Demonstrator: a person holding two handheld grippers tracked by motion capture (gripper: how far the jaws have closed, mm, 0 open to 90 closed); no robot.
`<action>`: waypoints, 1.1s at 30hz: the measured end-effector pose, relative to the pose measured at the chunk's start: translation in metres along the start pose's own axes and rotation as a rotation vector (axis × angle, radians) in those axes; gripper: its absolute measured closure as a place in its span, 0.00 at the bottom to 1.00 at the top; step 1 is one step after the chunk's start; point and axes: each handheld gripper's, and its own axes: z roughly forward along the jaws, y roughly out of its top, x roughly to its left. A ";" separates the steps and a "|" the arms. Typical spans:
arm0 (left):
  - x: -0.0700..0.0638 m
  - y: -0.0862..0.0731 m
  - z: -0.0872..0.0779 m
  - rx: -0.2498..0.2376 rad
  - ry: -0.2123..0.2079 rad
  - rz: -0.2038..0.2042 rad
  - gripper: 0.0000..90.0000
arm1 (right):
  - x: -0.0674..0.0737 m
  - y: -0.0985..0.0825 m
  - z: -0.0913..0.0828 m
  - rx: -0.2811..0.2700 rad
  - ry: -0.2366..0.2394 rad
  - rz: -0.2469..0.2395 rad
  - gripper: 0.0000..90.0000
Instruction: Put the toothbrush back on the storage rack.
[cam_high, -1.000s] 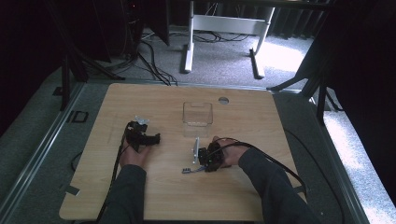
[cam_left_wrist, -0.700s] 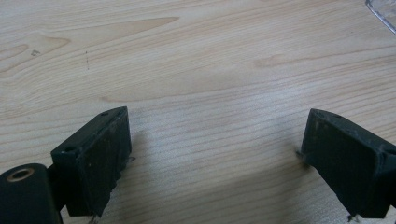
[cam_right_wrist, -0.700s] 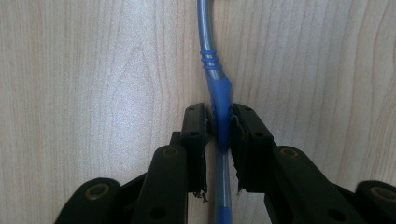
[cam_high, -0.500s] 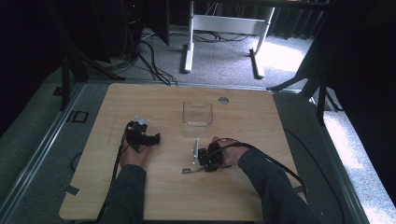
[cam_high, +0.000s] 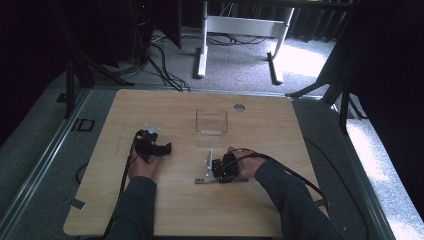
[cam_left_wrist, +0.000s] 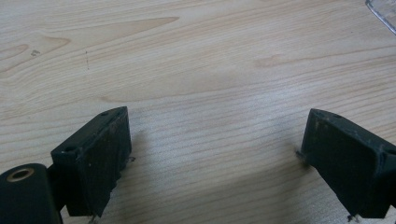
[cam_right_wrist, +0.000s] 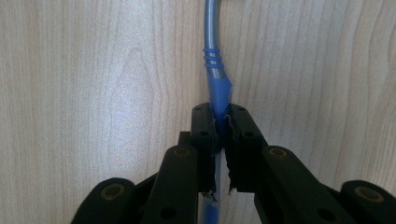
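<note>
right gripper (cam_right_wrist: 219, 128) is seen clamped on the blue handle of a slim metal tool (cam_right_wrist: 214, 70), its jaws having just been closing until the pads pinch the blue sleeve between them. the tool lies flat on the wooden table (cam_high: 165, 215), its bare metal shaft running away from the jaws; in the high view it rests just ahead of the right hand (cam_high: 240, 167), near the clear plastic box (cam_high: 211, 121) but apart from it. left gripper (cam_left_wrist: 219, 154) is held with its jaws wide apart over bare wood, nothing between them.

a slip is judged the main risk: the grip sits at the very end of a narrow, smooth handle, so the tool could pivot or swing down between the pads once lifted. a tilted shaft could also be knocked against the box rim if it is carried that way.

the tabletop is pale, grained wood with a small round grommet (cam_high: 239, 107) near its far edge. beyond it, grey carpet, trailing cables and a white stand (cam_high: 240, 25) are seen under dim light.
</note>
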 end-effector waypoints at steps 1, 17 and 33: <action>0.000 0.000 0.000 0.000 0.000 0.000 0.10 | 0.000 0.000 0.000 -0.005 -0.003 -0.001 0.91; 0.000 0.000 0.000 0.000 0.000 0.000 0.10 | -0.004 -0.001 -0.013 -0.102 -0.042 0.045 0.91; 0.000 0.000 0.000 0.000 0.000 0.000 0.10 | -0.007 -0.002 -0.030 -0.207 -0.096 0.101 0.91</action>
